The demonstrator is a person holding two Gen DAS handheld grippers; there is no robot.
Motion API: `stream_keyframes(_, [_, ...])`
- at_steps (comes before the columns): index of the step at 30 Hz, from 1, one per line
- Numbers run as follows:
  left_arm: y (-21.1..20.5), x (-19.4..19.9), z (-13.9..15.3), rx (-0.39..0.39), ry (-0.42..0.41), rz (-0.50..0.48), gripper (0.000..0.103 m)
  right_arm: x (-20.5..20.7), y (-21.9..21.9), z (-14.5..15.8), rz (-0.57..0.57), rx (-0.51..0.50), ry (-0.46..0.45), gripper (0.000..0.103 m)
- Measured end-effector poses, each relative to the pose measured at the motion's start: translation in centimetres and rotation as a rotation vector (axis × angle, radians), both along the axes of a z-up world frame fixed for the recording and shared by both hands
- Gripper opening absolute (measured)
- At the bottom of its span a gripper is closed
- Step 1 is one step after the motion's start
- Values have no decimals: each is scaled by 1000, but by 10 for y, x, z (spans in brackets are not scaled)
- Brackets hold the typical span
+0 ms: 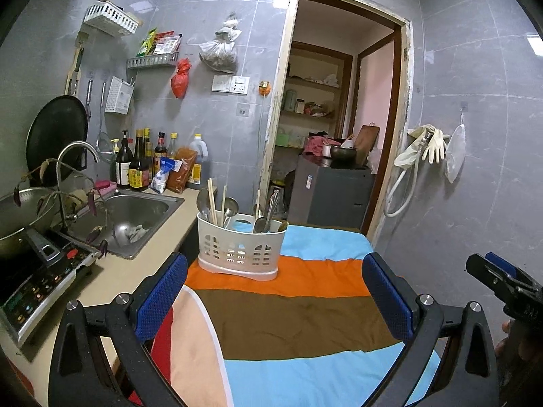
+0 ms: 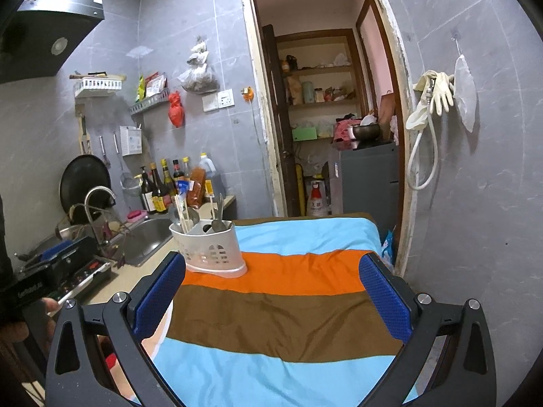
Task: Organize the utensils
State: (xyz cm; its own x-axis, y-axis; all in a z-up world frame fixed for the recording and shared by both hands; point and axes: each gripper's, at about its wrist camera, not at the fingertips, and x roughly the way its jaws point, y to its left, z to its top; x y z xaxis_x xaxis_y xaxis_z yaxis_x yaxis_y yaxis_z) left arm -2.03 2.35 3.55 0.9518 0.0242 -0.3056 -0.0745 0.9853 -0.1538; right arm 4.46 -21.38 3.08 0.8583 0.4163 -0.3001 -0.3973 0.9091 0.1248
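A striped cloth in blue, orange and brown covers the table in front of you, beside a counter with a steel sink. On the orange stripe near the table's far left corner stands a white utensil caddy; spoons and chopsticks stand upright in its compartments. Your left gripper hangs above the cloth with its 2 blue-padded fingers spread wide, holding nothing. Your right gripper hangs the same way, wide apart and empty.
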Motion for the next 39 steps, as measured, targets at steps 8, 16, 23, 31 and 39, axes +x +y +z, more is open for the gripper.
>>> stream_keyframes(8, [-1,-5,-4,13,0,-15,101,-8,-5,-1,-28,-10,-5,103])
stream_keyframes(16, [-2,-6,-5,16,5,-19,101,-7,-6,-2,-28,-9,1,103])
stream_keyframes(23, [-6,-6,-6,16,7,-17,101,-7,-6,-3,-26,-12,1,103])
stream_keyframes(31, [-6,-6,-6,15,7,-17,101,-7,-4,-3,-27,-12,2,103])
stream_keyframes(39, [-5,-7,-6,17,7,-17,101,-7,-4,-2,-27,-12,1,103])
